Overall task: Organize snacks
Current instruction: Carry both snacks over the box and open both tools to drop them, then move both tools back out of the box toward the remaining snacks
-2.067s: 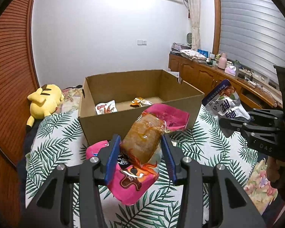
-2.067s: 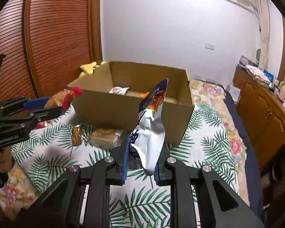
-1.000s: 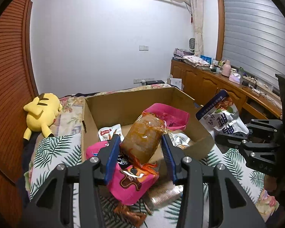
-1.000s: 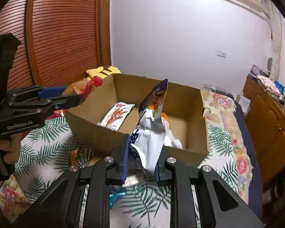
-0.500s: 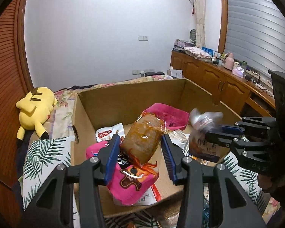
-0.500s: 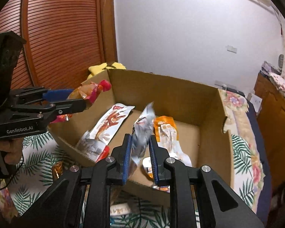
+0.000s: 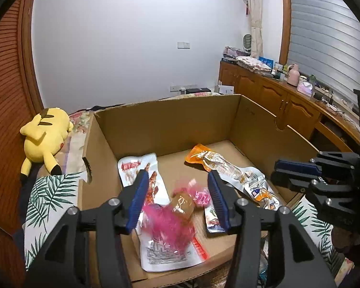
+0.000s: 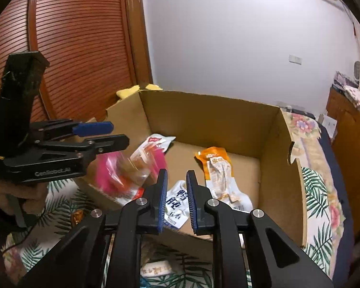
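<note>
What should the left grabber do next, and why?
Probably pull the left gripper back from the box toward the snacks left on the leaf-print cloth. Its jaws have just been opening. The pink packet shows between them, blurred and loose over the box floor, with no pad pressing it. A small orange snack lies outside the box.

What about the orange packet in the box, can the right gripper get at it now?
Probably yes: the right gripper hovers over the open cardboard box, and the orange packet lies uncovered just ahead. Its jaws would need opening first.
</note>
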`<state>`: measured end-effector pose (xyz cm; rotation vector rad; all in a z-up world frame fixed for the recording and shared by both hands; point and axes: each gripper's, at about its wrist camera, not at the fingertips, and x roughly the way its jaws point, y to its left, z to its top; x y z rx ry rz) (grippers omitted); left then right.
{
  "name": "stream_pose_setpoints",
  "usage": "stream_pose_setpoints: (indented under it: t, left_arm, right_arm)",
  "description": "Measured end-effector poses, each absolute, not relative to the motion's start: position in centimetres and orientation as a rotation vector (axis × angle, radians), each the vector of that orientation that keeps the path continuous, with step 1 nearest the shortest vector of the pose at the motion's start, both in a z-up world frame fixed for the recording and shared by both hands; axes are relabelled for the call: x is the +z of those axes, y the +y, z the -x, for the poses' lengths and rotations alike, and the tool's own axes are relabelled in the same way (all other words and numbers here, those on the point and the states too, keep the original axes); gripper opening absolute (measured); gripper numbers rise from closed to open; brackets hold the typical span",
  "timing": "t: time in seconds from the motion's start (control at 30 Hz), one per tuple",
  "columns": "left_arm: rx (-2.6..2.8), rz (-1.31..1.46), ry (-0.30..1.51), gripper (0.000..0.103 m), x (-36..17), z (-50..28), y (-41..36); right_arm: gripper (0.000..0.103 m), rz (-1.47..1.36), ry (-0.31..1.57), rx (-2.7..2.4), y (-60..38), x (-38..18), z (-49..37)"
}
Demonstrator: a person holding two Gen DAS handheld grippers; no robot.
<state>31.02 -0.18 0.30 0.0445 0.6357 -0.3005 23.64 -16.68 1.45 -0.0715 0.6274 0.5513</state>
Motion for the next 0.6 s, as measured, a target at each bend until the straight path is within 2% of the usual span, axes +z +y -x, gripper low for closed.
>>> stream_pose_setpoints:
  t: [0.37,0.6]
  left_arm:
    - [-0.305,-0.059,0.565,0.058,1.7,-26.6,1.0]
    - [-0.305,-0.057,0.54,0.06,2.2,-22.4,2.2]
  right_arm:
    - [0.02,0.022,0.589,0.579,-17.2,2.8,-19.7]
    - [0.032,0.014,0.573,0.572,-16.6,3.0,-16.3]
